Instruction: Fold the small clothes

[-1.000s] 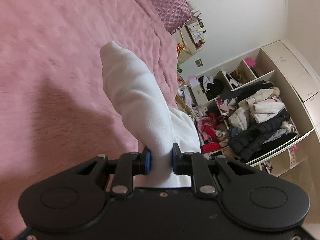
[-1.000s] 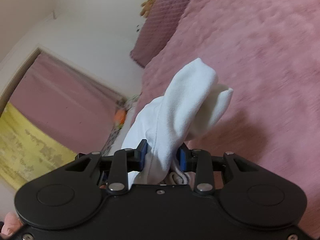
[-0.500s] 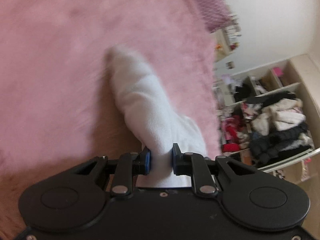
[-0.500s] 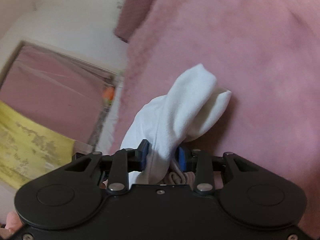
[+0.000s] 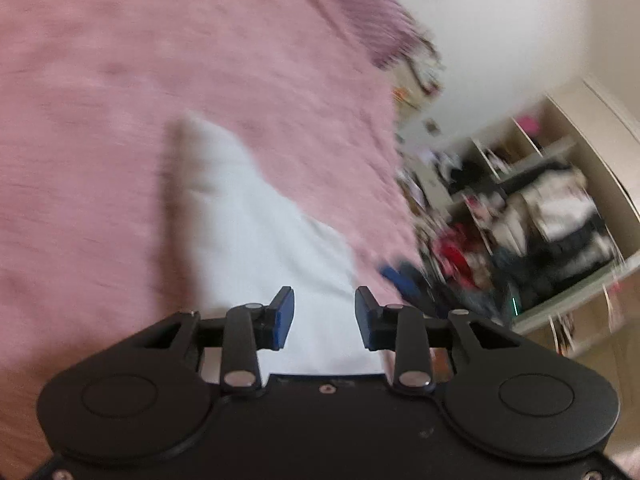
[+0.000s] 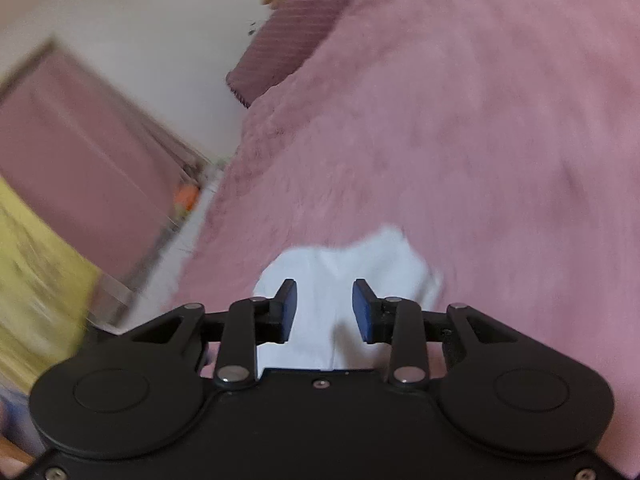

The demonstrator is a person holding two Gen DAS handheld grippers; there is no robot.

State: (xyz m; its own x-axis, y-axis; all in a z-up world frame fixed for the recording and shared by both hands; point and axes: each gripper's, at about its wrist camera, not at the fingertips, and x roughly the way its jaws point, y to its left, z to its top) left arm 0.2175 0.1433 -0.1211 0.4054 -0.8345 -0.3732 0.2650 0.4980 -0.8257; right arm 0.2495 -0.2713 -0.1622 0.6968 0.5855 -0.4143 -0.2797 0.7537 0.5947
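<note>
Both the left gripper [image 5: 324, 316] and right gripper [image 6: 324, 310] have just let go, jaws now apart and empty. The white garment [image 5: 256, 240] lies on the pink bed [image 5: 120, 100], so this fold looks laid down.

- Black two-finger right claw [image 6: 324, 310], blue pads parted, nothing gripped.
- Small white cloth garment [image 6: 352, 264] lying flat on fuzzy pink bed blanket [image 6: 480, 140], seen between the pads.

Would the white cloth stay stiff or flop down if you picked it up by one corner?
Probably flop. The white cloth lies slumped and soft-edged on the pink blanket, with no stiff shape. It looks thin, so likely light. The fuzzy blanket would probably drag on it, so a push may bunch it rather than slide it.
</note>
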